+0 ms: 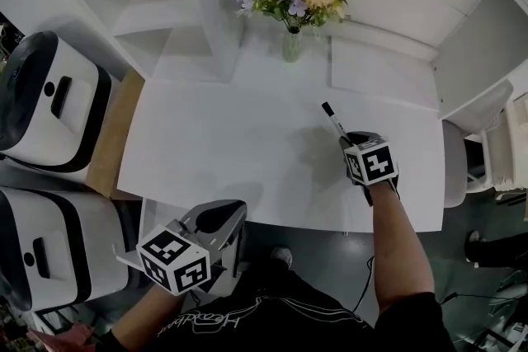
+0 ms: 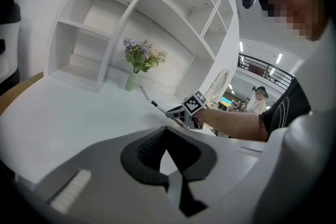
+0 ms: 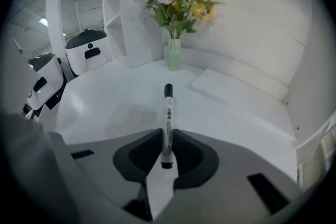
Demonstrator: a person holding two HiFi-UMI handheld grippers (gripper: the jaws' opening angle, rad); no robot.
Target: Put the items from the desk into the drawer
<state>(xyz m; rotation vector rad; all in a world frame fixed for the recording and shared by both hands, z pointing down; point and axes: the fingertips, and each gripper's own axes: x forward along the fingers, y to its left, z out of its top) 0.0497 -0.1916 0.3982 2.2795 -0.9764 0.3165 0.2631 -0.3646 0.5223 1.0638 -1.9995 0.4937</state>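
One marker pen (image 3: 168, 118) is clamped between the jaws of the right gripper (image 3: 167, 136). The pads press on its lower half, and its black-capped end sticks out straight ahead of the gripper over the white desk (image 1: 214, 144). Whether that far end touches the desktop cannot be told. In the head view the pen (image 1: 333, 121) slants forward and to the left from the right gripper (image 1: 345, 141), which is held over the right part of the desk, close to its near edge.

Beyond the pen, straight ahead of this gripper, a glass vase of flowers (image 3: 174, 54) stands at the back of the desk. A flat white pad (image 3: 236, 89) lies ahead and to the right. White shelves (image 1: 157, 4) rise behind the desk on the left.

Well apart, to the left and behind, the left gripper (image 1: 216, 220) hangs off the near edge of the desk. Its jaws are closed together with nothing between them (image 2: 167, 134). Left of it stand two white and black machines (image 1: 49, 103).
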